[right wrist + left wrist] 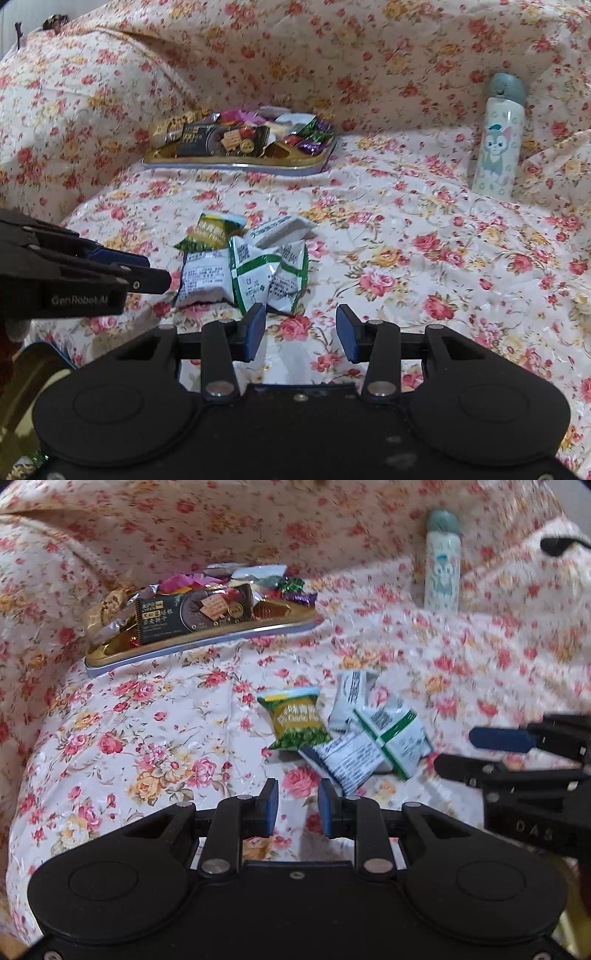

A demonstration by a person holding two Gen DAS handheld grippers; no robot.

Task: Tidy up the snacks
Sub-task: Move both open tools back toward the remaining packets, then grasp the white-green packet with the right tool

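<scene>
Floral cloth (406,240), "GenRobot.AI" left gripper (147,267)

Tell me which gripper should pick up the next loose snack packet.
Probably right: the right gripper is open with the green-striped packet just ahead of its left finger. The left gripper sits slightly left of the pile.

A floral cloth (406,236) is covering the whole scene, cream-coloured with red, pink and yellow roses. It is lying flat and a little wrinkled in the front, and at the back it is rising up like over a cushion or a backrest (332,55), making soft folds. On the left side it is bulging over something rounded (44,572). What furniture is under it, I cannot tell. The light is soft and even, giving a weak shine on the cloth. A small strip of pale wall is showing in the upper left corner of the right wrist view.
</scene>
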